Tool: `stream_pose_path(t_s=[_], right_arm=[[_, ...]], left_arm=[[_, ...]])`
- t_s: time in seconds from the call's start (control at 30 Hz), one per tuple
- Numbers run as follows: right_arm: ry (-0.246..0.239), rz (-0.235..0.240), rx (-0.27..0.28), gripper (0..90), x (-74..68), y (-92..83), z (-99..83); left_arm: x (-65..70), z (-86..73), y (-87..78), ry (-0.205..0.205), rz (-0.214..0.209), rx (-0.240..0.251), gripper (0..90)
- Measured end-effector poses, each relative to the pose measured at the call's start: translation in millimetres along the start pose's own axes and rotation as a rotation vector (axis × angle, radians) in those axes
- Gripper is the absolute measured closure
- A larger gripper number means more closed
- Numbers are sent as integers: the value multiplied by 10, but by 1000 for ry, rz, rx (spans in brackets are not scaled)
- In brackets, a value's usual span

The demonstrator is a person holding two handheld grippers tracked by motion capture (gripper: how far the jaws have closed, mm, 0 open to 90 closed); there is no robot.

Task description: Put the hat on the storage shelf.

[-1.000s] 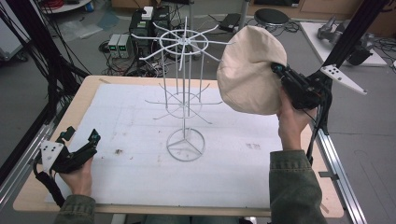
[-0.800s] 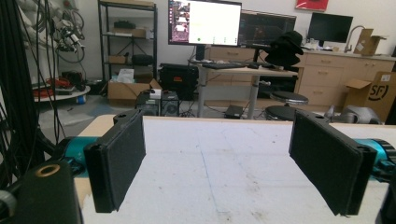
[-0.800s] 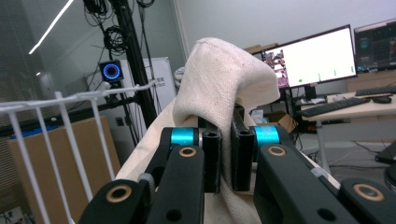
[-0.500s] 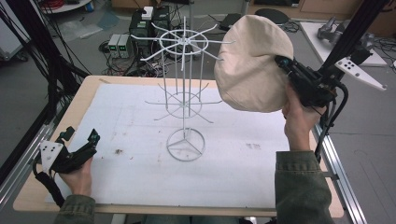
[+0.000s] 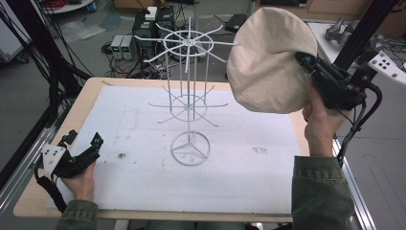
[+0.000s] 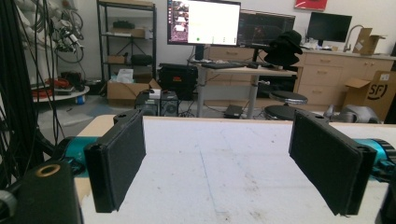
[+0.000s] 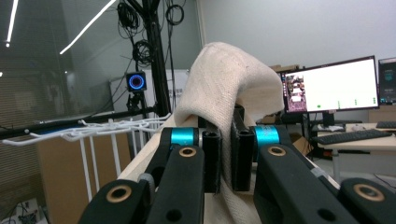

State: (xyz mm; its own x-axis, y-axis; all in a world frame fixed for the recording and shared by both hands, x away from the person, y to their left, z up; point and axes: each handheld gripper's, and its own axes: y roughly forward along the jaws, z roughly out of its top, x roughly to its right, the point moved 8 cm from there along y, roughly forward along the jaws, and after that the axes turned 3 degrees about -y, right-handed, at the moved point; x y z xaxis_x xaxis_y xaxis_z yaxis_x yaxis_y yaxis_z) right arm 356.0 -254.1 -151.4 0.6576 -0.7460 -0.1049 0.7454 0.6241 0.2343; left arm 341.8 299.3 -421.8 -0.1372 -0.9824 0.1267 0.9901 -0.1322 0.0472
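High view: the right tool (image 5: 306,64), pinching the cream hat (image 5: 268,62), holds it just right of the wire rack (image 5: 189,96) top; the left tool (image 5: 84,146), spread, rests on the counter (image 5: 28,201), far off.

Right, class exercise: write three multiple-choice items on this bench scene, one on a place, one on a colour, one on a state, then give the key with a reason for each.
1. Where does the wire rack stand?
A. Near the middle of the table
B. On the floor
C. At the table's near left corner

2. What colour is the hat?
A. Black
B. Cream
C. Red

3. How do the left gripper jaws stand?
A. Clamped on the hat
C. Apart, with nothing between them
B. Shut on the rack

Key: 1 A, its ring base sits on the white table cover, about mid-table. 2 B, the cloth is cream in the high view and the right gripper view. 3 C, the left gripper view shows two pads wide apart over bare cover, while the right gripper pinches the hat.
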Motion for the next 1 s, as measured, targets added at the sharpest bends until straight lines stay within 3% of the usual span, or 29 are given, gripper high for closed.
stream_pose_path(t_s=[0.63, 1.0], right_arm=[[-37, 4, 93, 863, -45, -144, 327], [-27, 89, 148, 862, -188, -159, 509]], left_arm=[[-8, 3, -3, -2, 1, 2, 189], [2, 6, -4, -2, -2, 3, 193]])
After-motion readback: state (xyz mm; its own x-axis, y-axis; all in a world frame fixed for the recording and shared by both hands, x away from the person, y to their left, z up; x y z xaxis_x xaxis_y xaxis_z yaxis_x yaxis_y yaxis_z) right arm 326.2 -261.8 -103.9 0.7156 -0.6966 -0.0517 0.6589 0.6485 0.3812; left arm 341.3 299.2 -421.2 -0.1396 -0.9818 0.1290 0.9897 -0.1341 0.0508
